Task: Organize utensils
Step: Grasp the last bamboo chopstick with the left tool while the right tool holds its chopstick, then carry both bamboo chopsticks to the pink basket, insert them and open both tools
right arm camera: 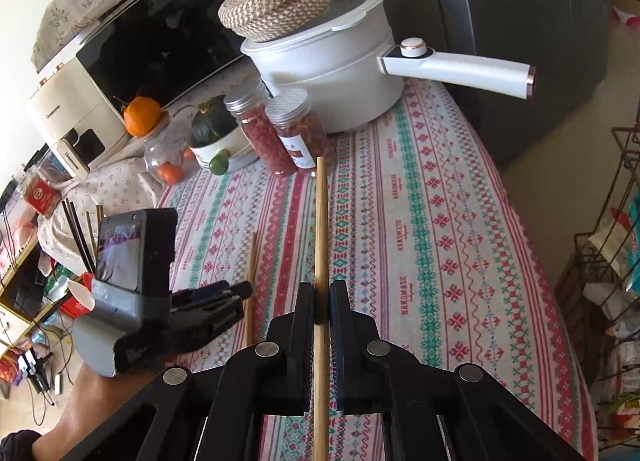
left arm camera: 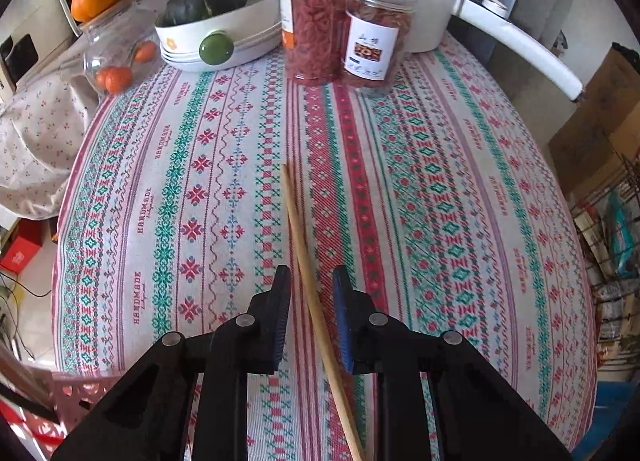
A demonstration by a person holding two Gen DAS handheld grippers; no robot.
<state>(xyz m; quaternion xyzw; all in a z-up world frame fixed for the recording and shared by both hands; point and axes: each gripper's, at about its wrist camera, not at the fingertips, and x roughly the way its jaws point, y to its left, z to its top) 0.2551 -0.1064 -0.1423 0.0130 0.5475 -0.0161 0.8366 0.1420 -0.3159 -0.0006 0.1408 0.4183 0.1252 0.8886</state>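
A wooden chopstick [left arm camera: 308,281] lies on the patterned tablecloth [left arm camera: 440,181] and runs between the fingers of my left gripper [left arm camera: 310,275], which is open around it without touching. The same chopstick [right arm camera: 251,281] shows in the right wrist view beside the left gripper [right arm camera: 236,293]. My right gripper [right arm camera: 321,289] is shut on a second wooden chopstick [right arm camera: 321,229], held above the table and pointing away from me. Several dark and wooden chopsticks [right arm camera: 82,237] stand in a holder at the table's left edge, partly hidden behind the left gripper's camera.
At the far end stand two jars of dried food [left arm camera: 316,13], a white bowl with a green squash [left arm camera: 216,25], a glass jar with an orange on top [left arm camera: 116,49] and a white pot with a long handle [right arm camera: 340,73]. A pink basket [left arm camera: 76,393] sits at lower left. A wire rack [right arm camera: 612,261] stands right.
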